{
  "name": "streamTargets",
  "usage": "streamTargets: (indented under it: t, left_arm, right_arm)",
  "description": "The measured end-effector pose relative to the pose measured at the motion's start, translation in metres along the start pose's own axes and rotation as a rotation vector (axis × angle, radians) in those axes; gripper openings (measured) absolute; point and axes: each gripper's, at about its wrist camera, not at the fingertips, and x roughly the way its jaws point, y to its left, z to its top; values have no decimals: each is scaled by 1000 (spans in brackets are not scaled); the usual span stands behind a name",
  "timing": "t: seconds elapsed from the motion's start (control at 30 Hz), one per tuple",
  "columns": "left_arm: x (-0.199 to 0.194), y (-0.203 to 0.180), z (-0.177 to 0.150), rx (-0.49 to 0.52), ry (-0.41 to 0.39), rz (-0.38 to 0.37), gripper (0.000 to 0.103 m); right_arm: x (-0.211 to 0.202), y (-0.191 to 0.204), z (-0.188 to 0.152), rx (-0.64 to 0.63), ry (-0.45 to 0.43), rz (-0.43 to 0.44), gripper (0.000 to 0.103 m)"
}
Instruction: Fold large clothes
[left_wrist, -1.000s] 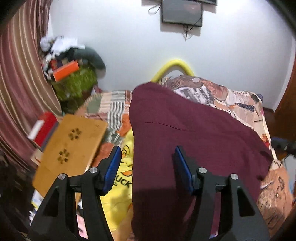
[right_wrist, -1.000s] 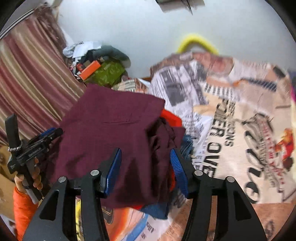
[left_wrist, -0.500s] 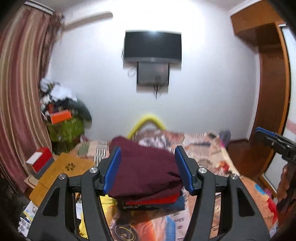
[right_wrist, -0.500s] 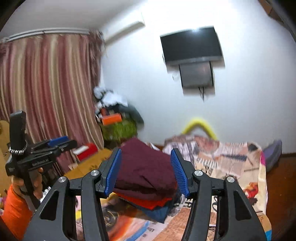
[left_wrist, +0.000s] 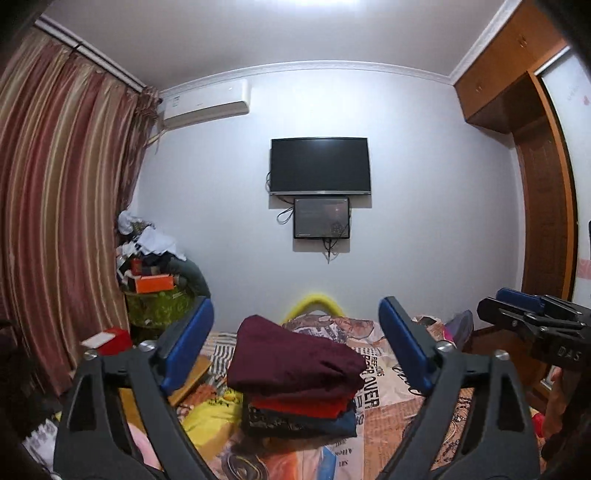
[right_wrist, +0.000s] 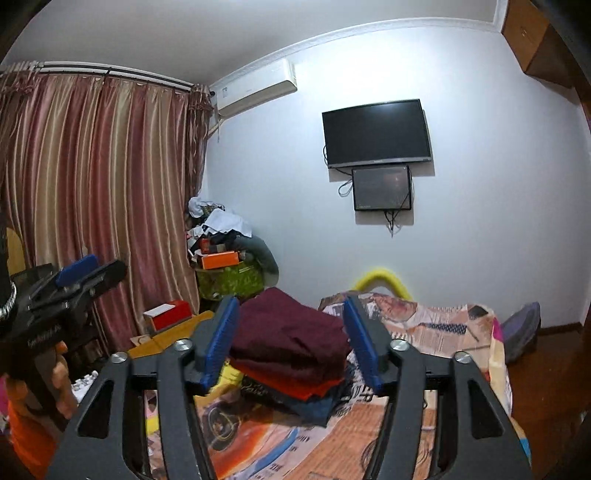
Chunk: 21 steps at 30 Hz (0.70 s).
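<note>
Folded maroon garment (left_wrist: 295, 360) topping the stack on the bed (left_wrist: 391, 417), both hand-held grippers (left_wrist: 295, 347) (right_wrist: 290, 339) just opened, empty; apparently finished, best withdrawn without touching the stack.

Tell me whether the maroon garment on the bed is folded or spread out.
Folded. The maroon garment lies as a compact block atop a stack of folded clothes on the bed, with neither gripper touching it.

Lower layers of folded stack (left_wrist: 295, 410) mostly hidden under maroon garment (left_wrist: 291, 360). Right hand-held gripper (left_wrist: 532, 321) cut off at right frame edge. Bed (right_wrist: 443, 328) print text too small to read. Corner pile (right_wrist: 221, 243) items indistinct.
</note>
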Motion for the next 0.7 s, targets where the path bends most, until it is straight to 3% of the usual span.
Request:
streamTargets:
  t: [0.03, 0.1, 0.17, 0.7]
  left_arm:
    - [-1, 0, -3, -8, 6, 11, 97]
    - [-4, -1, -9, -19, 3, 36, 103]
    - [-5, -2, -12, -10, 3, 55, 103]
    - [-12, -5, -27, -36, 34, 54, 103]
  right_arm:
    - [-2, 1, -2, -4, 0, -8, 72]
    - [-4, 4, -3, -22, -8, -30, 94]
    - [-11, 5, -8, -41, -17, -51, 103]
    - [-14, 10, -18, -42, -10, -74, 103]
